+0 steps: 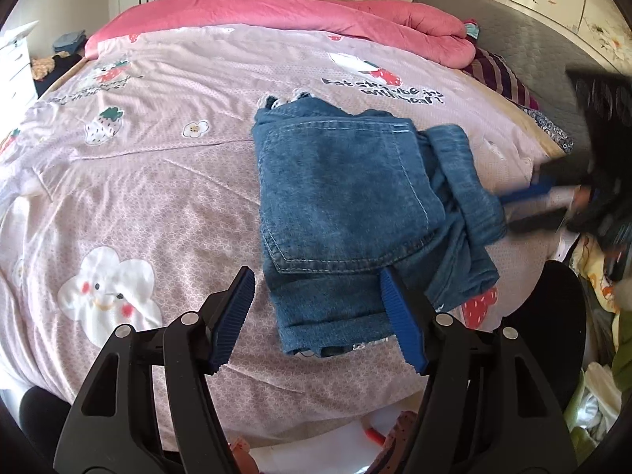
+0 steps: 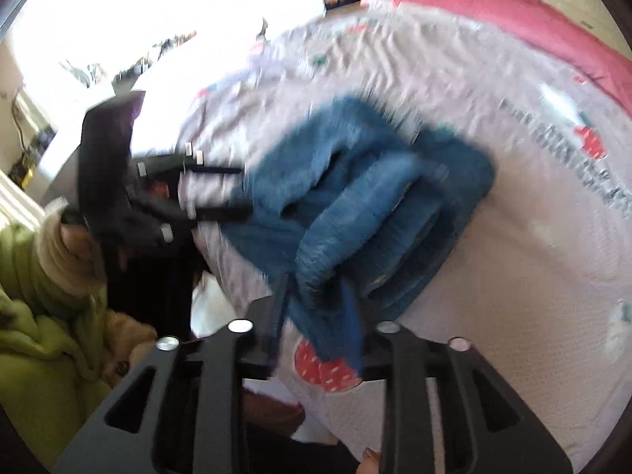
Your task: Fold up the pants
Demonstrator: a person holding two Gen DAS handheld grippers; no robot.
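Observation:
Blue jeans [image 1: 339,189] lie folded into a thick packet on the pink patterned bedspread [image 1: 158,197], back pocket facing up. My left gripper [image 1: 316,276] is open and hovers at the packet's near edge, one blue pad over the denim and the other over bare cover. My right gripper [image 1: 509,209] comes in from the right at a rolled fold of denim. In the blurred right wrist view the jeans [image 2: 395,197] bunch up and that fold fills the gap of the right gripper [image 2: 316,308], which looks shut on it. The left gripper [image 2: 237,191] shows at the packet's far side.
A pink duvet [image 1: 316,12] is heaped along the far side of the bed, with a striped cushion [image 1: 501,75] and a grey quilted cover [image 1: 533,39] to the right. White drawers [image 1: 14,63] stand at far left. A person's green sleeve [image 2: 39,335] is at lower left.

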